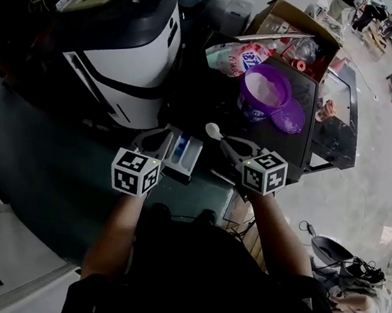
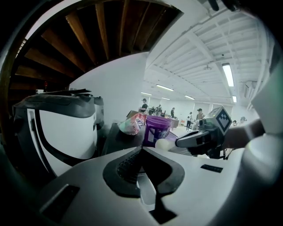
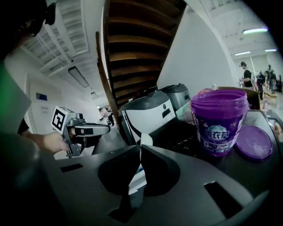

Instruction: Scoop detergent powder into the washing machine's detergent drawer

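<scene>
The left tool [image 1: 163, 137] is closed, tips together on nothing, just left of the open detergent drawer [image 1: 184, 156]. The right tool [image 1: 224, 142] clamps the handle of a white scoop [image 1: 214, 130], its bowl held at the drawer's right edge. Beyond, the open purple detergent tub [image 1: 264, 91] stands in the middle of the dark table [image 1: 287, 146], its lid [image 1: 291, 117] lying beside it toward the right edge; the washing machine [image 1: 124, 50] rises at left.

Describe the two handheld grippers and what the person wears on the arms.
The left gripper and the right gripper are matching pale grey, pistol-shaped tools, each tapering to two jaws lined with dark pads. At the rear they carry white cubes printed with black square markers. The person wears a dark top; no sleeves cover the forearms.
</scene>
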Motion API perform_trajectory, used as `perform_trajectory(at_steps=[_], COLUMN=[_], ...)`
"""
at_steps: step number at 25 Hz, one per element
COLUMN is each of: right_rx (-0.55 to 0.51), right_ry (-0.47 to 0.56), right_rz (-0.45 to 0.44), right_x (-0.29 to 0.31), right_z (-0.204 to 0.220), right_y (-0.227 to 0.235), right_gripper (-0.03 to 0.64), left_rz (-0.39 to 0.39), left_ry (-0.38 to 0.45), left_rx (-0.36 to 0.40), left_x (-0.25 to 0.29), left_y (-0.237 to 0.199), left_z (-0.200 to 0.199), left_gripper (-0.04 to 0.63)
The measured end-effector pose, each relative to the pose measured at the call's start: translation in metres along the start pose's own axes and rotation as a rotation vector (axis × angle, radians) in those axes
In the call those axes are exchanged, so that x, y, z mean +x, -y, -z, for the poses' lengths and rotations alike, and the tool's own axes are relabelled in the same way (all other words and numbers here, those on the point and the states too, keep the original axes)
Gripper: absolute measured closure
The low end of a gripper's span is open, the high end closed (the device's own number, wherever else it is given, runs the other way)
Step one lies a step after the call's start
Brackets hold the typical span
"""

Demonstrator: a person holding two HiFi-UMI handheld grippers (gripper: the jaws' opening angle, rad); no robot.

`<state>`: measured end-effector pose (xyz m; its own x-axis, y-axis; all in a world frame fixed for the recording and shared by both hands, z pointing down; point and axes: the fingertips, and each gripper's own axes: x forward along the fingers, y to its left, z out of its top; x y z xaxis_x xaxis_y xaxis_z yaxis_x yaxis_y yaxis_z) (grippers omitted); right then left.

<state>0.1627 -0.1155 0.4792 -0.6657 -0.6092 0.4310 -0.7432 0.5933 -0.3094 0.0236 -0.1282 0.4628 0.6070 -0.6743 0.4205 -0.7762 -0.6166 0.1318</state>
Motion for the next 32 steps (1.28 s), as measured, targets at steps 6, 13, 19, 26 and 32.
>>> perform_trajectory(at_steps=[6,13,19,26,32], right_rx=[0.094,0.172,0.166,0.09,0.015], right_ry=[0.067,0.176,0.281,0.393,0.49], right_rz=[-0.042,-0.067,-0.042,0.021,0.092], right_x=[-0.029,-0.055,-0.086,-0.122,-0.147], right_z=[-0.004,-0.03,-0.064,-0.094,-0.11], right_y=[0.02,0.025,0.024,0.012,-0.001], right_gripper=[0.595,0.595,0.595,0.595,0.595], left_rz=[0.011,0.04,0.056,0.046,0.025], left_ry=[0.007,0.044,0.092,0.135,0.161], left_rx=[0.016,0.042,0.087,0.131,0.13], left_x=[0.013,0.023,0.018,-0.002,-0.013], left_y=[0.026,0.038,0.036,0.024,0.018], left_z=[-0.015,-0.045,-0.071,-0.087,-0.084], left_gripper=[0.586,0.588,0.588,0.587,0.587])
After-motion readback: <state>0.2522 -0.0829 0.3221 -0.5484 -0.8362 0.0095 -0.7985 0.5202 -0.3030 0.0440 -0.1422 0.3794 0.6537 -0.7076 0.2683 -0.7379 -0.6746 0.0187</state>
